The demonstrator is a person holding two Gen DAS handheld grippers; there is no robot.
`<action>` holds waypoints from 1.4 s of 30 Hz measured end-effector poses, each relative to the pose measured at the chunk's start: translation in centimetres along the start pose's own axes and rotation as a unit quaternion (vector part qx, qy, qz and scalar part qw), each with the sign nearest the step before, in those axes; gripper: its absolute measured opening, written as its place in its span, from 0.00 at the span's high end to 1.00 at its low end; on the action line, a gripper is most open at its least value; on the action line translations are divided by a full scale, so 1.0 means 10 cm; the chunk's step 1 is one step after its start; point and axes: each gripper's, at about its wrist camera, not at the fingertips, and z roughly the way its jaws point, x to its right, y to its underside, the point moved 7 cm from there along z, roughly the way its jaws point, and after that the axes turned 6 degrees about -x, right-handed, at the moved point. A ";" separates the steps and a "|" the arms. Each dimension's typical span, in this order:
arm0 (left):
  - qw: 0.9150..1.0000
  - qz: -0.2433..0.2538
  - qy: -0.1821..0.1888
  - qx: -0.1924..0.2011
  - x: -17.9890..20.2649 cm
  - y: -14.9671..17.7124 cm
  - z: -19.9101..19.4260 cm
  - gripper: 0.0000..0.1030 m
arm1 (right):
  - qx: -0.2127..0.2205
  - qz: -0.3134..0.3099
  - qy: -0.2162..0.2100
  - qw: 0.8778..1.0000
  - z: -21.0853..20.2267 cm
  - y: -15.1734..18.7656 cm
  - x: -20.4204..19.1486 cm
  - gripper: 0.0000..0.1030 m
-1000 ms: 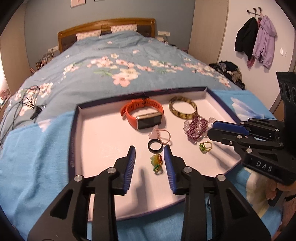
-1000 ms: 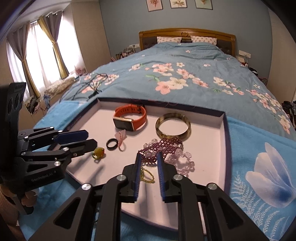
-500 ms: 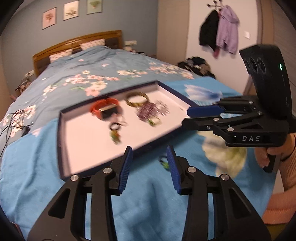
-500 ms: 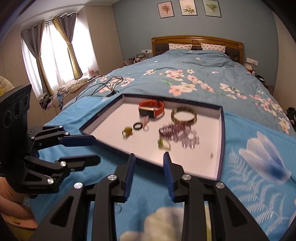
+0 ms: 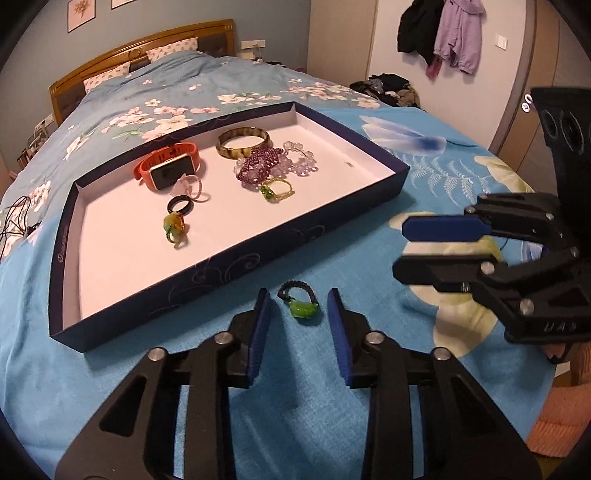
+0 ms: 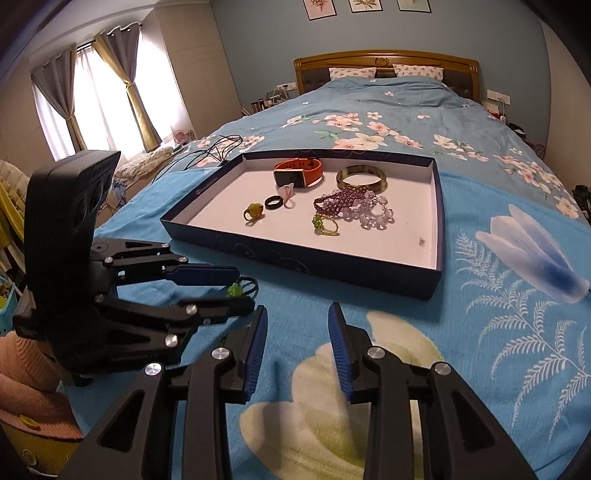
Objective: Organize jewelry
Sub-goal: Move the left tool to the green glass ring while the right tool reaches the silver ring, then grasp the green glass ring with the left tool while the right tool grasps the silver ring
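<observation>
A green ring on a black cord (image 5: 300,305) lies on the blue blanket in front of the tray (image 5: 221,266). My left gripper (image 5: 298,299) brackets it; the jaws are closing, with the blue pads apart from the ring on both sides. The ring (image 6: 234,290) also shows between the left gripper's (image 6: 245,291) fingers in the right wrist view. My right gripper (image 6: 298,310) hangs open over bare blanket, holding nothing. Inside the tray lie an orange watch (image 5: 168,168), a brown bangle (image 5: 243,142), purple beads (image 5: 258,166), a black ring (image 5: 180,204), an amber ring (image 5: 174,225) and a yellow-green ring (image 5: 277,188).
The tray (image 6: 295,258) rests on a flowered bed with a wooden headboard (image 6: 388,59). Black cables (image 6: 214,147) lie on the bed beyond the tray's far left corner. Clothes hang on the wall (image 5: 443,33) and are piled below (image 5: 388,85). A pink sleeve (image 5: 554,424) is at the right.
Both grippers have drawn back from over the tray to the blanket in front of it. The left now brackets the green ring. The right jaws have widened.
</observation>
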 end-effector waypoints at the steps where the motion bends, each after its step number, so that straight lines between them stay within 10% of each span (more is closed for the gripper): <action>1: 1.000 -0.004 0.001 -0.002 -0.02 -0.02 0.03 0.78 | -0.001 -0.003 -0.001 1.000 0.00 0.01 -0.02 0.69; 42: 0.996 -0.079 -0.006 0.037 -0.44 0.32 -0.38 0.79 | -0.057 -0.087 0.015 0.994 0.20 0.18 -0.50 0.85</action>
